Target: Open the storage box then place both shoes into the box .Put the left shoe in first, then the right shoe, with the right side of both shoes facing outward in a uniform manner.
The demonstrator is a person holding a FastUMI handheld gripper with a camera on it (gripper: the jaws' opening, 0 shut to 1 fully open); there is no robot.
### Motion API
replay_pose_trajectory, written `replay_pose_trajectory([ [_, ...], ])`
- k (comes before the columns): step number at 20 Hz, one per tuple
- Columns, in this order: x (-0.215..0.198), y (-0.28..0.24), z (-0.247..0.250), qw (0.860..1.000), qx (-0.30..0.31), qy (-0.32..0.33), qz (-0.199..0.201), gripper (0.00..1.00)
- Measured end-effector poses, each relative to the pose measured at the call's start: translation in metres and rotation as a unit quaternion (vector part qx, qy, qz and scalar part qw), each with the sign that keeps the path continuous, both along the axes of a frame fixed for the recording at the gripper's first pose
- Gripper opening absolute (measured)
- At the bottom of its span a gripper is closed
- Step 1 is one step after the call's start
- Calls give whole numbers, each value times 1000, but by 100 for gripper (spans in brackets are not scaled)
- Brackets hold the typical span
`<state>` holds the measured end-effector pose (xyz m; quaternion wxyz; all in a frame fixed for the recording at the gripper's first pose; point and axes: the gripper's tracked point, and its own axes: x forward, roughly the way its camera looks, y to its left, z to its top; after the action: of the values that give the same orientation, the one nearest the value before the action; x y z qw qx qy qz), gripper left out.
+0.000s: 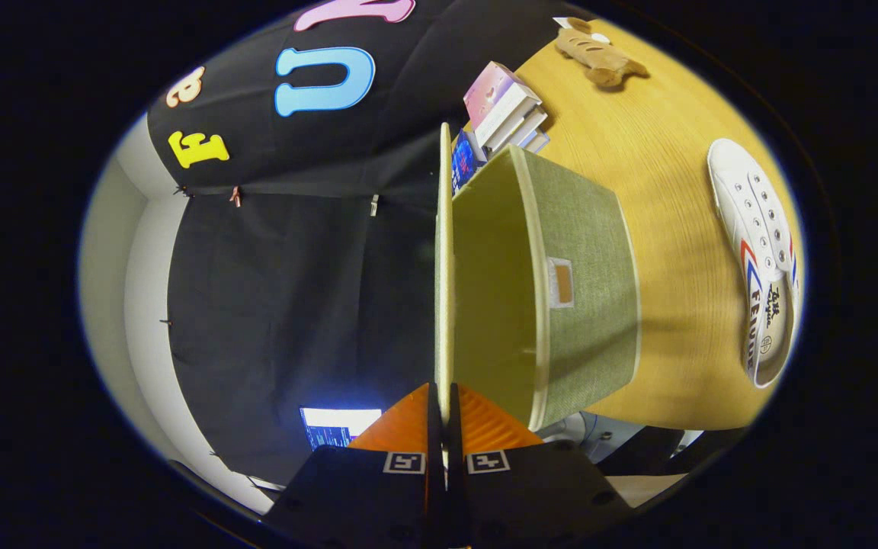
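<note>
Gripper [443, 415] pinched tight on the lid [443, 267], swung up off the box [561, 305] (shoe [759, 259] waiting nearby) — a slip could slam it shut!

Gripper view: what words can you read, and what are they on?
"FEI", the rest unclear: on the side of the white shoe.
Insole print: too small to read.
Books: too blurred to read.
The gripper is shut on the box lid.
</note>
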<state>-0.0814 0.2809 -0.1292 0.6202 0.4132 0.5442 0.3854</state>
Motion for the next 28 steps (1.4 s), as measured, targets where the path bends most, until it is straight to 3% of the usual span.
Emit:
replay_pose_trajectory([
  [6,9,33,52,999,2,-34,-31,5],
  [15,-1,120,103,998,27,-62,-17,5],
  [28,-13,256,87,998,-4,-63,20,5],
])
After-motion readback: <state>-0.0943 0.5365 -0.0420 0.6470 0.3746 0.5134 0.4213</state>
